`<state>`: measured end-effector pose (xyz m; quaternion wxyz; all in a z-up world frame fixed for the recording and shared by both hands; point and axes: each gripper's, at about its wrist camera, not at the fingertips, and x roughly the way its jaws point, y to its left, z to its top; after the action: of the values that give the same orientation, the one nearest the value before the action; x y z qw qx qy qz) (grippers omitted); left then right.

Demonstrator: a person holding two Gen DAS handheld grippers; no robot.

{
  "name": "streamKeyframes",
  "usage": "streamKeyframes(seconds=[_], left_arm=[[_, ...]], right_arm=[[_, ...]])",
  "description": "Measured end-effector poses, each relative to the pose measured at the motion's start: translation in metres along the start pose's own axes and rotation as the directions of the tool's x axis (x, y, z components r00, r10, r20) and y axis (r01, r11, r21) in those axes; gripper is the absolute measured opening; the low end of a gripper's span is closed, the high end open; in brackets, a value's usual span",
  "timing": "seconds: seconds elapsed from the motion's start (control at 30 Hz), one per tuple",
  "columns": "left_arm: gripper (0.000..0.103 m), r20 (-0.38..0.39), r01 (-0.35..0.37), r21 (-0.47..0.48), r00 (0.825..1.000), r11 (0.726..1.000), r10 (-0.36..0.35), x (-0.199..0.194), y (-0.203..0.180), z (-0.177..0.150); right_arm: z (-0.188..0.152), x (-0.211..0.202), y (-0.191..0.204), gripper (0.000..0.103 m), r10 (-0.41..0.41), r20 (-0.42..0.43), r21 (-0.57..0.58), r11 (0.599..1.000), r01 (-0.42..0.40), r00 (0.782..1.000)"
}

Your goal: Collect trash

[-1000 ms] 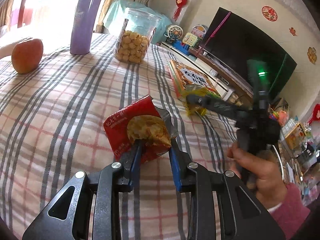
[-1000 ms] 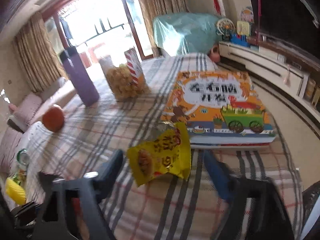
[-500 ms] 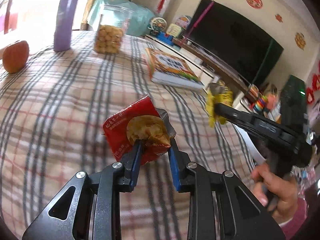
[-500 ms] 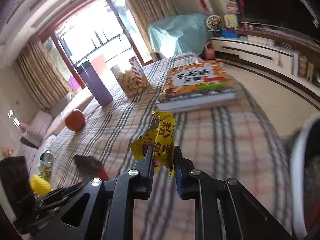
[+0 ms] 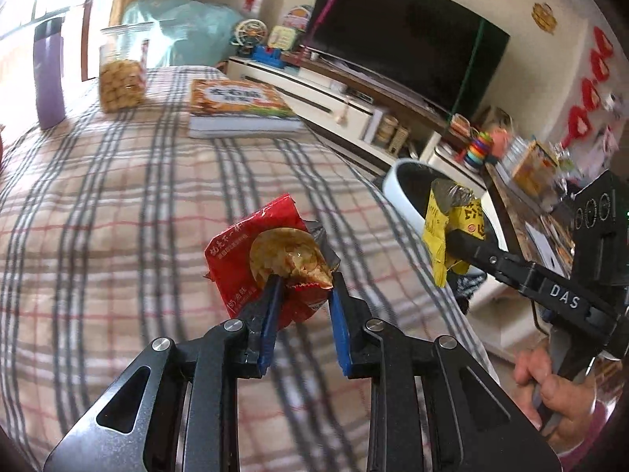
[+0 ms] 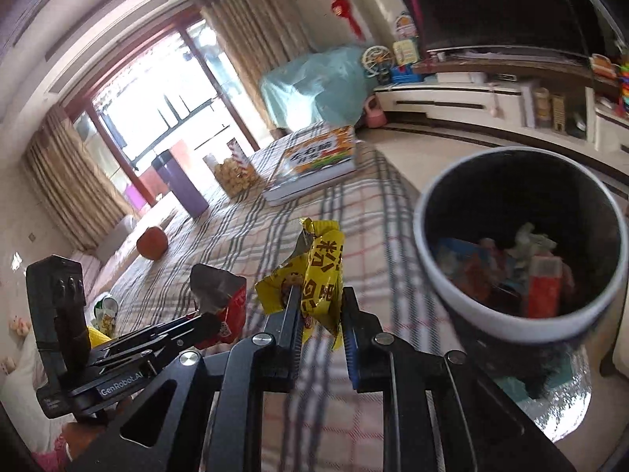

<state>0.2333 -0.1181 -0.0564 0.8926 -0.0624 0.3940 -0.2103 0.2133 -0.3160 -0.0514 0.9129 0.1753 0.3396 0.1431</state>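
Note:
My left gripper (image 5: 304, 289) is shut on a red snack wrapper (image 5: 251, 263) and holds it above the checked tablecloth (image 5: 118, 204). My right gripper (image 6: 320, 306) is shut on a yellow snack wrapper (image 6: 318, 271) and holds it in the air just left of a white trash bin (image 6: 491, 314) that has wrappers inside. In the left wrist view the yellow wrapper (image 5: 452, 228) hangs in front of the bin's rim (image 5: 397, 192), off the table's right edge. In the right wrist view the red wrapper (image 6: 230, 306) shows at the lower left.
A colourful book (image 5: 240, 106), a jar of snacks (image 5: 122, 74) and a purple bottle (image 5: 49, 74) stand at the far end of the table. An orange fruit (image 6: 151, 242) lies on the left. A TV (image 5: 401, 47) on a low white cabinet stands beyond the bin.
My right gripper has closed on the yellow wrapper, lifted it off the table and carried it right to the bin. My left gripper has swung right with the red wrapper.

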Motion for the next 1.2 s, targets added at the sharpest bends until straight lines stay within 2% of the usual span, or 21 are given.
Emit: streamKeyframes(seconds=[0.23,0.37,0.73,0.8,0.87,0.9,0.97,1.1,1.2], left_arm=[[0.020,-0.008,0.008,0.047,1.000,0.999,-0.008,0.001,-0.027,-0.003],[0.015,-0.010,0.011,0.069,1.000,0.998,-0.010,0.001,-0.036,-0.001],[0.014,-0.006,-0.022,0.096,1.000,0.995,0.023,-0.001,-0.038,-0.008],[0.016,-0.012,-0.046,0.095,0.999,0.994,0.047,0.000,-0.032,-0.011],[0.023,-0.024,-0.066,0.083,0.997,0.994,0.068,0.003,-0.026,-0.014],[0.028,-0.030,-0.079,0.077,0.996,0.994,0.081,0.005,-0.023,-0.015],[0.048,-0.043,-0.110,0.058,0.993,0.992,0.112,0.010,-0.015,-0.017],[0.048,-0.043,-0.116,0.043,0.992,0.992,0.118,0.011,-0.008,-0.021],[0.056,-0.019,-0.105,0.060,0.994,0.993,0.106,0.001,-0.008,-0.023]], right_arm=[[-0.004,-0.020,-0.014,0.018,-0.005,0.018,0.022,1.000,0.005,1.000],[-0.007,-0.029,-0.020,0.018,-0.002,0.030,0.032,0.999,0.001,1.000],[-0.012,-0.038,-0.029,0.018,0.003,0.038,0.045,0.999,-0.005,0.999],[-0.014,-0.037,-0.028,0.018,0.010,0.034,0.045,0.999,-0.011,0.999],[-0.014,-0.037,-0.028,0.018,0.015,0.030,0.046,0.999,-0.016,0.999],[-0.015,-0.037,-0.028,0.018,0.018,0.027,0.047,0.999,-0.019,0.999],[-0.017,-0.036,-0.028,0.018,0.024,0.022,0.052,0.998,-0.025,0.999],[-0.019,-0.036,-0.027,0.018,0.028,0.016,0.053,0.998,-0.029,0.999],[-0.019,-0.036,-0.026,0.018,0.029,0.014,0.049,0.998,-0.030,0.999]])
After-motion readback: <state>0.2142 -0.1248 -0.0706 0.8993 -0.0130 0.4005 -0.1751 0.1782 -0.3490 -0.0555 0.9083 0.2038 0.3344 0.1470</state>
